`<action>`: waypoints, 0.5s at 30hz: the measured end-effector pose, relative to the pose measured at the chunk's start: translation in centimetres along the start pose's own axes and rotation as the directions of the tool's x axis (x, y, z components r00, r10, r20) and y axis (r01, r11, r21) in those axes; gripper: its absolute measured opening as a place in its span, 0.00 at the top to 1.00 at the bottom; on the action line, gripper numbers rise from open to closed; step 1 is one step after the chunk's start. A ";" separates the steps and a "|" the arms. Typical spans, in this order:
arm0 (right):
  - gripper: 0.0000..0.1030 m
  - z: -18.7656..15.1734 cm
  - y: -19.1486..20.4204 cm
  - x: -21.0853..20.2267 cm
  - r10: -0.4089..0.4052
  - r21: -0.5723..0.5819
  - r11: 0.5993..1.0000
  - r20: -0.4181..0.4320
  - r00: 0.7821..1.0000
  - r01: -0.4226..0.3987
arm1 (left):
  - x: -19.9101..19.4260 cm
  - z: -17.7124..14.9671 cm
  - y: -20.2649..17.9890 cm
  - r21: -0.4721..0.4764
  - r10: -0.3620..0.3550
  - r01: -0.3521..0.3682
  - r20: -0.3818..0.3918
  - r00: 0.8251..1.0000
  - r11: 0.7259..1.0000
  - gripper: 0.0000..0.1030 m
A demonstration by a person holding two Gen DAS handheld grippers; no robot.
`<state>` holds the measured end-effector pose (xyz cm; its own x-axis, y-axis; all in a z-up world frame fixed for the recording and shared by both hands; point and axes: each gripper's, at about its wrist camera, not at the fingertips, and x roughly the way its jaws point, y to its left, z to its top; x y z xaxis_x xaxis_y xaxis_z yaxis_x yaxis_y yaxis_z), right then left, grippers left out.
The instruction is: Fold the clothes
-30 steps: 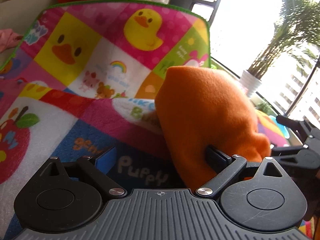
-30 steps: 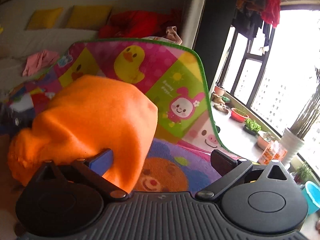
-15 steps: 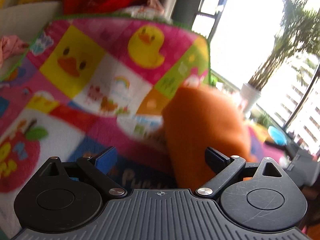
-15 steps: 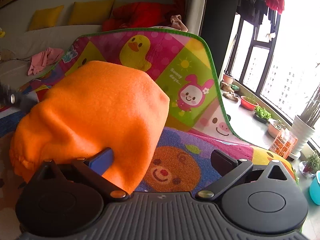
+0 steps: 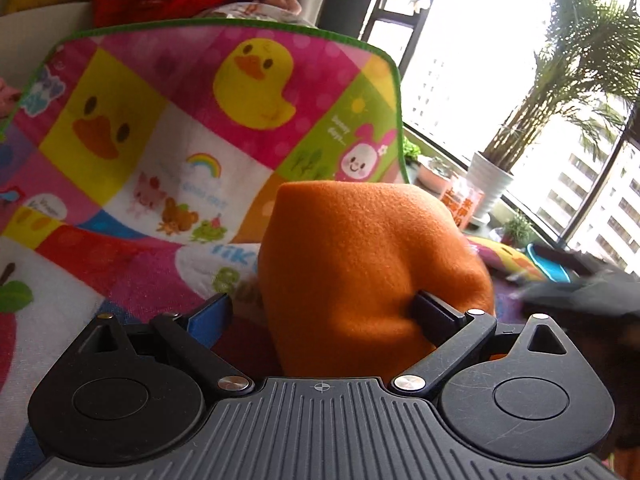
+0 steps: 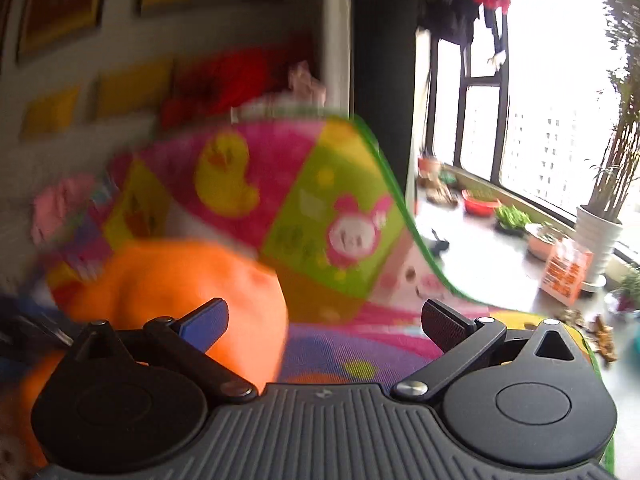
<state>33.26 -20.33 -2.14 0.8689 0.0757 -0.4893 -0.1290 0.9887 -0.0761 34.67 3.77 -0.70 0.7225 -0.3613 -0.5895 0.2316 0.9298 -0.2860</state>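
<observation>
Left tongs (image 5: pixel 324 312) stood wide open. The orange fleece garment (image 5: pixel 360 264) sat bunched between the fingers, pushed toward the right side; the black right finger (image 5: pixel 438 316) pressed into the fabric, while the blue-padded left finger (image 5: pixel 210 318) stood clear of it. I couldn't tell whether that counts as a hold.

Right tongs (image 6: pixel 324 320) also wide open, gripping nothing. In that view the garment (image 6: pixel 180 288) lay low and left, behind the blue left finger (image 6: pixel 204 326) and partly under the gripper body; the black right finger (image 6: pixel 444 326) was well apart from it. That frame was motion-blurred.

The garment lay on the cartoon play mat (image 5: pixel 132 128), with its duck and bunny squares and green edge. Potted plant (image 5: pixel 492 188) by the window, right.
</observation>
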 end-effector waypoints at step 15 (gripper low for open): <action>0.00 -4.7 2.8 -3.7 -0.005 -0.158 0.987 -0.051 0.999 -0.003 | 0.0 -0.5 0.7 -0.008 -0.008 0.008 0.012 1.000 1.000 0.02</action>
<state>27.45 -18.43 -4.60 0.8440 0.0643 -0.5325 -0.2058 0.9556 -0.2108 34.52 4.41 -1.31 0.7283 -0.3675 -0.5784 0.2320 0.9264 -0.2966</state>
